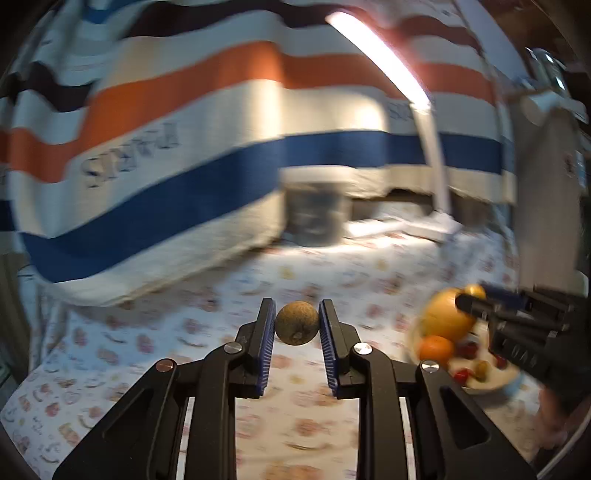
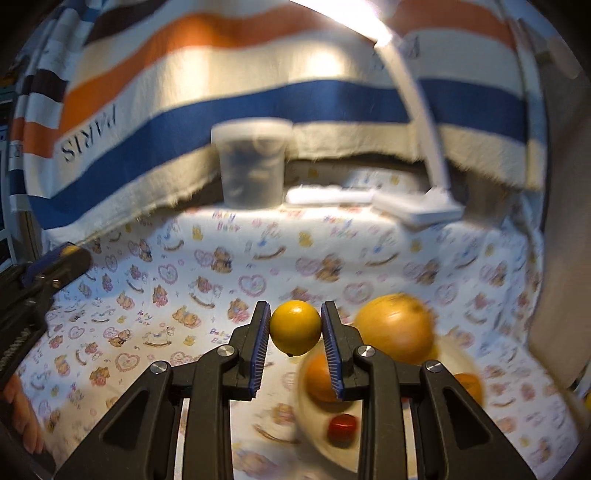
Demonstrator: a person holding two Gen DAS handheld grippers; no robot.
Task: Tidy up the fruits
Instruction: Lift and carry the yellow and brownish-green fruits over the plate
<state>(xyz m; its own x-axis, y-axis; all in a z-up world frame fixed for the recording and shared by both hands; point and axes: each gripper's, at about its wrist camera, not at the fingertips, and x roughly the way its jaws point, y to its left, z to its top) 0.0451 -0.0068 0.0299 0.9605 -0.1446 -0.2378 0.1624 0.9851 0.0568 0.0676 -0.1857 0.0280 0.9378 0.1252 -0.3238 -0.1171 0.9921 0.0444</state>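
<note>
Left wrist view: left gripper (image 1: pixel 296 323) pinches a small brown fruit (image 1: pixel 296 322) above the desk (image 1: pixel 295 273); right gripper (image 2: pixel 295 326) pinches a smooth yellow fruit (image 2: pixel 295 326) over the bowl (image 2: pixel 458 354). Both seem light, firm, roll-prone; hold across the middle.

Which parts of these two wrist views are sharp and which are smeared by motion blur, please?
Left wrist view: the left gripper and its round brown fruit are sharp; the striped towel, white plate of fruit and right gripper smear. Right wrist view: the right gripper and round yellow fruit are crisp; the large orange fruit blurs, and the lamp glares.
</note>
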